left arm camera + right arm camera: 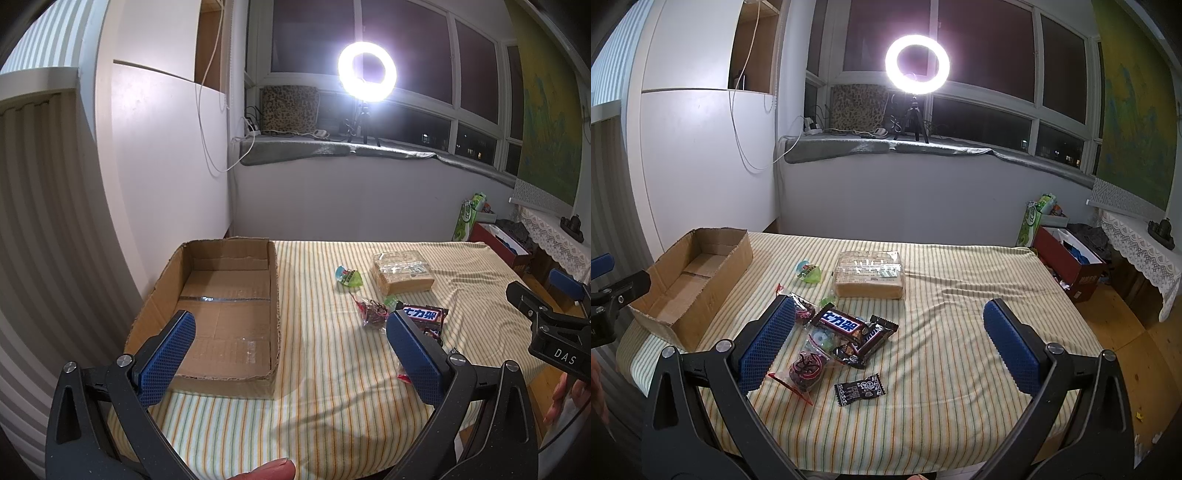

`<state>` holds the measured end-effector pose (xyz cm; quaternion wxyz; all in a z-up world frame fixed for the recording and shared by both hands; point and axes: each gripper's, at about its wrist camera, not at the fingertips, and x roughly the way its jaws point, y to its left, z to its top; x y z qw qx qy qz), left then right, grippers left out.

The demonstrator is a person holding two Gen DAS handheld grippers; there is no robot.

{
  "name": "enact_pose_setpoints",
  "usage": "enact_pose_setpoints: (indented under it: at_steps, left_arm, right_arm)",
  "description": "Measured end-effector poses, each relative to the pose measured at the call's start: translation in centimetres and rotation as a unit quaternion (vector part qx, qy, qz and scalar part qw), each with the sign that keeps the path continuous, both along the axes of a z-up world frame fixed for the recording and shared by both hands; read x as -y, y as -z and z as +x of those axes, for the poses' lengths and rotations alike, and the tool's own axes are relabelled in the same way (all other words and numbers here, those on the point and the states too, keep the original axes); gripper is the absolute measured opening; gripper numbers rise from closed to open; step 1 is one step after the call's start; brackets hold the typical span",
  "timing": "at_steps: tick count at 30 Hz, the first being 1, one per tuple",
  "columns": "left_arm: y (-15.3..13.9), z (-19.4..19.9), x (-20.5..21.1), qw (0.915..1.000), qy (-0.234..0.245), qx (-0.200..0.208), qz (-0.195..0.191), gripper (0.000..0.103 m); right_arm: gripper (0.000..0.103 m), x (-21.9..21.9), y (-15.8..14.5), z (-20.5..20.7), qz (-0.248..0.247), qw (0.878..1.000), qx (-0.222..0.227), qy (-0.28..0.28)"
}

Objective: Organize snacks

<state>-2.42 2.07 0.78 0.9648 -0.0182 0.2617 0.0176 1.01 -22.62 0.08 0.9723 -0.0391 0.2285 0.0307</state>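
Observation:
An empty cardboard box [221, 314] [694, 280] sits at the left of the striped tablecloth [942, 350]. Right of it lie the snacks: a wrapped tan block of biscuits [402, 271] [870, 275], a green jelly cup [349, 277] [809, 274], a brown Snickers bar [424, 317] [849, 326], clear bags of dark candy [805, 369] and a small black sachet [860, 389]. My left gripper [290, 328] hovers open above the box's near right corner, holding nothing. My right gripper [888, 321] hovers open over the candy pile, holding nothing.
A ring light [366, 72] on a tripod glares from the windowsill behind the table. Right of the table stand a red box [1067, 262], a green package [1034, 221] and a lace-covered shelf [1137, 251]. A white cabinet [701, 147] stands behind the box.

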Motion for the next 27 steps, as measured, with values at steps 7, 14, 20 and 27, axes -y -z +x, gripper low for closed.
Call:
enact_pose_setpoints:
  at_steps: [7, 14, 20, 27]
  left_arm:
    - [0.0, -0.01, 0.01, 1.0, 0.001, 0.0, 0.0, 0.102]
    - [0.04, -0.01, -0.01, 1.0, 0.001, 0.0, -0.001, 0.102]
    - [0.01, -0.06, -0.02, 1.0, 0.001, 0.0, 0.0, 0.102]
    - [0.05, -0.03, 0.02, 1.0, 0.001, 0.0, 0.0, 0.102]
  right_arm:
    - [0.103, -0.48, -0.3, 0.16, -0.001, 1.0, 0.0, 0.0]
    - [0.103, -0.45, -0.13, 0.12, -0.001, 1.0, 0.001, 0.0]
    - [0.103, -0.47, -0.09, 0.12, -0.003, 1.0, 0.0, 0.0]
    - [0.103, -0.52, -0.07, 0.18, -0.002, 1.0, 0.0, 0.0]
